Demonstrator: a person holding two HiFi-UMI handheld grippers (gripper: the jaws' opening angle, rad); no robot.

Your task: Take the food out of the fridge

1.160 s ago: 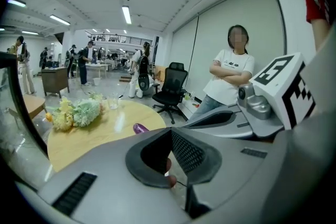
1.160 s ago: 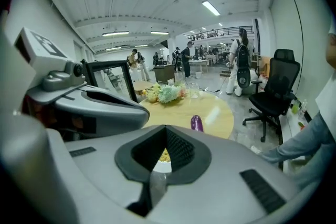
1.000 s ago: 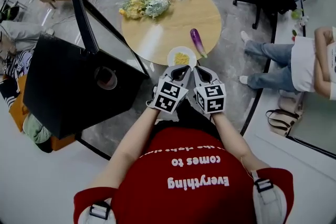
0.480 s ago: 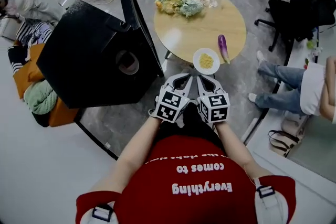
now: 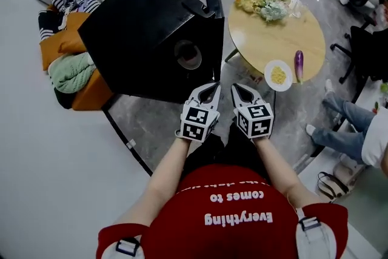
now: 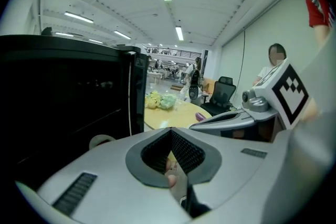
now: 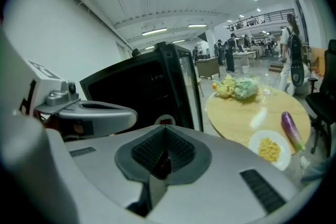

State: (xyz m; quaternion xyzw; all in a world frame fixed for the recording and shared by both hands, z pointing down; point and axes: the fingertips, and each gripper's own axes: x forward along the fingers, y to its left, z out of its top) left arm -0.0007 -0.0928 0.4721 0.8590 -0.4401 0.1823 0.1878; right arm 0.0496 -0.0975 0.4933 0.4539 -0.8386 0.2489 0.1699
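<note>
Head view: we have turned from the tabletop [image 5: 267, 39] toward the black fridge [image 5: 145, 27]. Left gripper [image 5: 209, 88] and right gripper [image 5: 237, 90] are clenched on nothing. The plate [image 5: 278, 75] and eggplant [image 5: 298, 66] sit on the tabletop, so we're likely going back for more.

The left gripper [image 5: 208, 88] and right gripper [image 5: 238, 88] hang side by side just near of the black fridge [image 5: 151, 27], jaws seemingly together. To the right, a round table [image 5: 273, 39] bears a plate of yellow food [image 5: 278, 75], a purple eggplant [image 5: 298, 65] just beside it, and flowers [image 5: 264, 2] at its far edge.
</note>
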